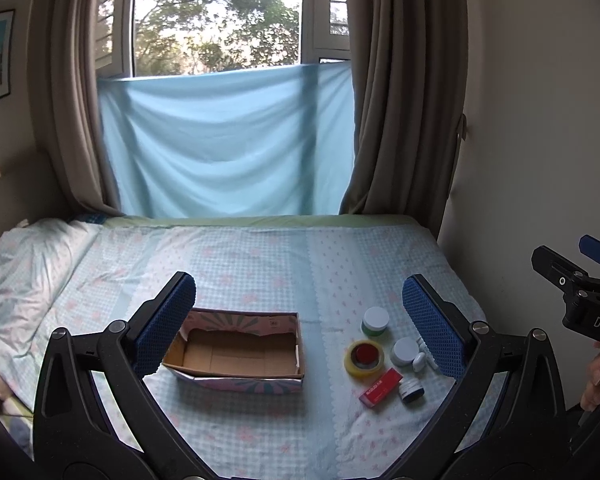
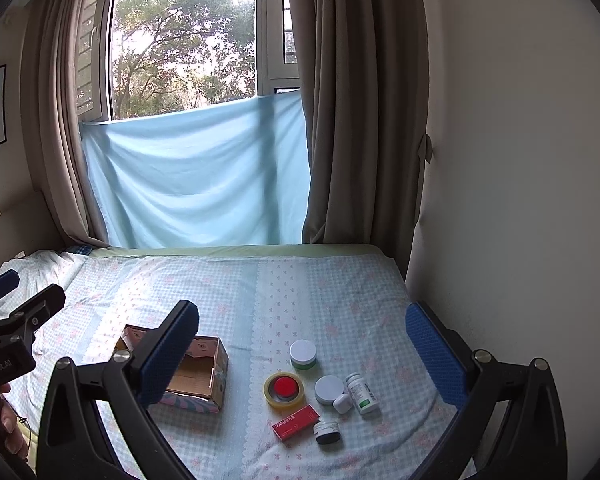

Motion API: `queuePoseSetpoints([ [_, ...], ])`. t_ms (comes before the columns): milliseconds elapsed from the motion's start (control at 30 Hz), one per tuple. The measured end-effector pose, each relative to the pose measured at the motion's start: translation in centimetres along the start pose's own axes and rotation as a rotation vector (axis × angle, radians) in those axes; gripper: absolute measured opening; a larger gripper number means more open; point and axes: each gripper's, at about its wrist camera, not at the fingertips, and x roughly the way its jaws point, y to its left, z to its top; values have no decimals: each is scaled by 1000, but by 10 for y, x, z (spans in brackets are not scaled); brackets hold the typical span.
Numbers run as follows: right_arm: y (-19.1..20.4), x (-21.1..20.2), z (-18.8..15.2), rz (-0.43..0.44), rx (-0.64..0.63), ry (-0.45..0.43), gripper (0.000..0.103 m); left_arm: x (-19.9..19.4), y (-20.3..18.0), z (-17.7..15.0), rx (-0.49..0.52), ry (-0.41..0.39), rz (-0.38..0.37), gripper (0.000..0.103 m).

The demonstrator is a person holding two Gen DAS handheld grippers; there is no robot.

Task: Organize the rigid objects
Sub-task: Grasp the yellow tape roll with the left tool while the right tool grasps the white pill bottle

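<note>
An open cardboard box (image 1: 236,350) (image 2: 192,376) lies on the bed, nothing in it. To its right sits a cluster: a green jar with a white lid (image 1: 375,321) (image 2: 303,354), a yellow tape roll with a red-lidded item in its hole (image 1: 364,358) (image 2: 284,389), a white-lidded jar (image 1: 405,351) (image 2: 329,389), a white pill bottle (image 2: 362,393), a red carton (image 1: 381,389) (image 2: 295,422) and a small dark jar (image 1: 411,390) (image 2: 326,432). My left gripper (image 1: 298,326) hovers open above box and cluster. My right gripper (image 2: 302,358) hangs open over the cluster.
The bed (image 1: 260,256) carries a checked floral sheet, with a rumpled pillow (image 1: 24,264) at the left. A wall (image 2: 520,160) borders the bed on the right. Curtains and a blue cloth (image 1: 228,140) over the window stand behind. A hand (image 1: 594,376) holds the right gripper's handle.
</note>
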Motion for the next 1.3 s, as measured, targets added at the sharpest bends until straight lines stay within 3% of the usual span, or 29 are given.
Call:
queuePoseSetpoints([
  [200, -38, 40, -1, -19, 5, 83, 103, 57, -30, -15, 4, 132, -37, 103],
  [400, -94, 126, -16, -44, 46, 206, 103, 152, -70, -57, 17, 348, -70, 103],
  [733, -164, 291, -111, -32, -24, 507, 103, 325, -131, -167, 13, 658, -113, 103],
  [1000, -177, 375, -200, 55, -53, 761, 103, 418, -148, -236, 25, 837, -120, 102],
  [1100, -175, 400, -217, 93, -45, 809, 103, 439, -149, -257, 19, 886, -119, 103],
  [1300, -167, 439, -236, 156, -62, 892, 90, 464, -152, -283, 20, 932, -96, 102],
])
